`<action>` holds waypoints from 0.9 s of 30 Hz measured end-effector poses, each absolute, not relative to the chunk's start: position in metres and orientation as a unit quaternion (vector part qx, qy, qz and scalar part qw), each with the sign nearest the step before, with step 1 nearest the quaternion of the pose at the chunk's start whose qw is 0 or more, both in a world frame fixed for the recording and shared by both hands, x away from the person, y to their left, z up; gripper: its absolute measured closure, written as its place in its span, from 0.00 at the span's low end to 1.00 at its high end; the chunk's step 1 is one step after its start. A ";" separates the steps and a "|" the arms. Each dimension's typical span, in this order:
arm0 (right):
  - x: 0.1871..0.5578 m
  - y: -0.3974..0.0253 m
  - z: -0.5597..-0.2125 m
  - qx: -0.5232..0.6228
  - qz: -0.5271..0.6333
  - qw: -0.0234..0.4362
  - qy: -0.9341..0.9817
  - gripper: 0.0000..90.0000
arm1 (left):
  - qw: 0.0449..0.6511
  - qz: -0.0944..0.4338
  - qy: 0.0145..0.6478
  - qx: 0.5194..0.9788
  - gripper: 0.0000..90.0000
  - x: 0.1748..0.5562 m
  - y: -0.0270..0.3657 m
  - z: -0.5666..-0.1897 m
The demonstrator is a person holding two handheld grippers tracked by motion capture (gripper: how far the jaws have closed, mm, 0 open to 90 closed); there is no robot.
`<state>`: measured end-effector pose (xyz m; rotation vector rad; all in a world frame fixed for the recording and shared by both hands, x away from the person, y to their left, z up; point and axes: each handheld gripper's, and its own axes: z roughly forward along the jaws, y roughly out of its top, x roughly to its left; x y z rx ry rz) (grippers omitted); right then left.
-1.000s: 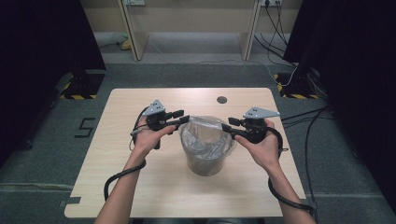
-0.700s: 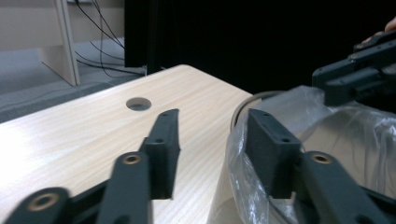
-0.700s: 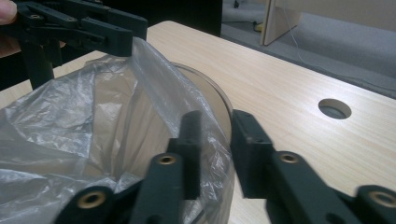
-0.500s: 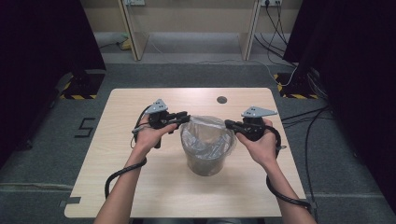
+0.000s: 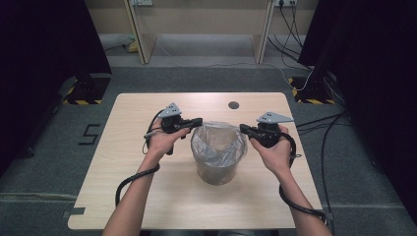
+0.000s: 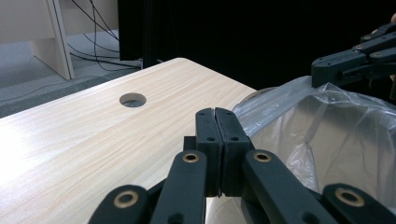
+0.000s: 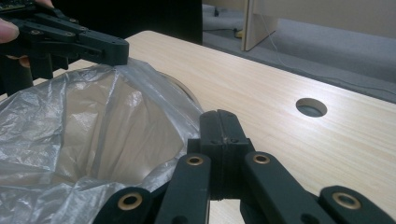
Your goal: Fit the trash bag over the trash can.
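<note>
A round grey bin (image 5: pixel 216 172) lined with a clear plastic bag (image 5: pixel 217 143) stands in the middle of the wooden table (image 5: pixel 142 196). My left gripper (image 5: pixel 199 121) is at the bag's left rim and my right gripper (image 5: pixel 242 128) at its right rim. Both are shut on the plastic and hold the mouth stretched between them. In the left gripper view my shut jaws (image 6: pixel 215 112) sit beside the bag (image 6: pixel 327 130), and the right gripper (image 6: pixel 322 70) pinches the far rim. In the right gripper view the bag (image 7: pixel 93 121) tents up to the left gripper (image 7: pixel 122 49).
A round cable hole (image 5: pixel 233 104) lies in the table behind the bin. Cables trail from both grippers along the forearms. Grey floor surrounds the table, with wooden furniture legs and cables at the back and black curtains on both sides.
The hands have barely shifted. The bag's mouth looks pulled a little wider and rounder than a second ago.
</note>
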<state>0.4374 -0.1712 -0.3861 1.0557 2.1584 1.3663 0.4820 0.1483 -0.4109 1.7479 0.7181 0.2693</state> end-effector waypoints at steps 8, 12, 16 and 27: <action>0.441 -0.174 -0.389 0.387 0.489 0.178 0.762 1.00 | 0.585 0.089 0.320 0.740 0.99 0.489 0.147 -0.417; 0.444 -0.175 -0.390 0.396 0.488 0.163 0.761 1.00 | 0.587 0.075 0.326 0.737 0.99 0.492 0.147 -0.420; 0.447 -0.176 -0.392 0.407 0.490 0.150 0.756 1.00 | 0.589 0.067 0.329 0.735 1.00 0.493 0.148 -0.421; 0.448 -0.174 -0.396 0.400 0.476 0.163 0.766 1.00 | 0.592 0.065 0.328 0.734 1.00 0.494 0.147 -0.422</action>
